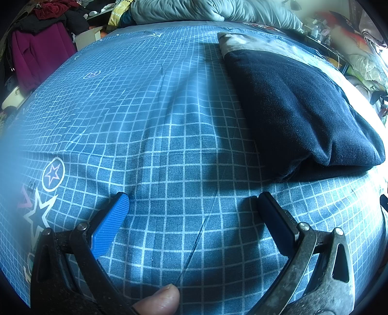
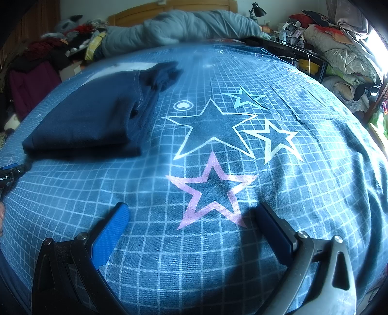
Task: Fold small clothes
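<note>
A dark navy garment (image 1: 291,104) lies folded into a flat rectangle on the blue checked bedsheet (image 1: 145,121), up and to the right of my left gripper (image 1: 191,198). That gripper is open, hovering just above bare sheet with nothing between its blue pads. A thumb (image 1: 160,300) shows at the bottom edge. In the right wrist view the same folded garment (image 2: 92,116) lies at the upper left, well away from my right gripper (image 2: 191,208), which is open over a pink star print (image 2: 211,191). The left gripper's body (image 2: 9,174) peeks in at the left edge.
A grey quilt (image 2: 181,26) is bunched along the head of the bed. Piles of clothes (image 1: 41,43) stand to the left and bedding heaps (image 2: 344,53) to the right. A desk with a lamp (image 2: 257,11) is at the far right.
</note>
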{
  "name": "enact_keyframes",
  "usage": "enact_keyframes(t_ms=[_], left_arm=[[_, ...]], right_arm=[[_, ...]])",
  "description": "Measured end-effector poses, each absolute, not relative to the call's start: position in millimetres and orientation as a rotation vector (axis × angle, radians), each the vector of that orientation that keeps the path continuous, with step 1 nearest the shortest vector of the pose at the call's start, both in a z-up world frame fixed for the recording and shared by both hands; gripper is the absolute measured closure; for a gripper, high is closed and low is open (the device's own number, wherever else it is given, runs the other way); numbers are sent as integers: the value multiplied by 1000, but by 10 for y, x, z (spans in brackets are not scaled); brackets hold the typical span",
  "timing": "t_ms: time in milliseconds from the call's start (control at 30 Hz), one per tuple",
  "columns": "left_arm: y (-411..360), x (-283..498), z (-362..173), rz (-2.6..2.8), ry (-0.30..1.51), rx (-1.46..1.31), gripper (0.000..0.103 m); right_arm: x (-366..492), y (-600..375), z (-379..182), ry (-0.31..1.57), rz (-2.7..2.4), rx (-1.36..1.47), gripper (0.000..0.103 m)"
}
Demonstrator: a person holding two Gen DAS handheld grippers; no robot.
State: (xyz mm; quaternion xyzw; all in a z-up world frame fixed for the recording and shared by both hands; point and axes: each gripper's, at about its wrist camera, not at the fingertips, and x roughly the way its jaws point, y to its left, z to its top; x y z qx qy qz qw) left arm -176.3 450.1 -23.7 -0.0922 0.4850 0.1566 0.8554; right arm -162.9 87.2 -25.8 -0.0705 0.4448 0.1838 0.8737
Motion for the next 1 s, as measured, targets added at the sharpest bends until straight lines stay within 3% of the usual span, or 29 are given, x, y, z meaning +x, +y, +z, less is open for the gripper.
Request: enact_keyframes(t_ms=[1000], left_arm=[[4515, -1760, -237, 324, 1021, -202, 0]], right_arm=[[-1607, 991, -250, 948, 319, -156, 0]])
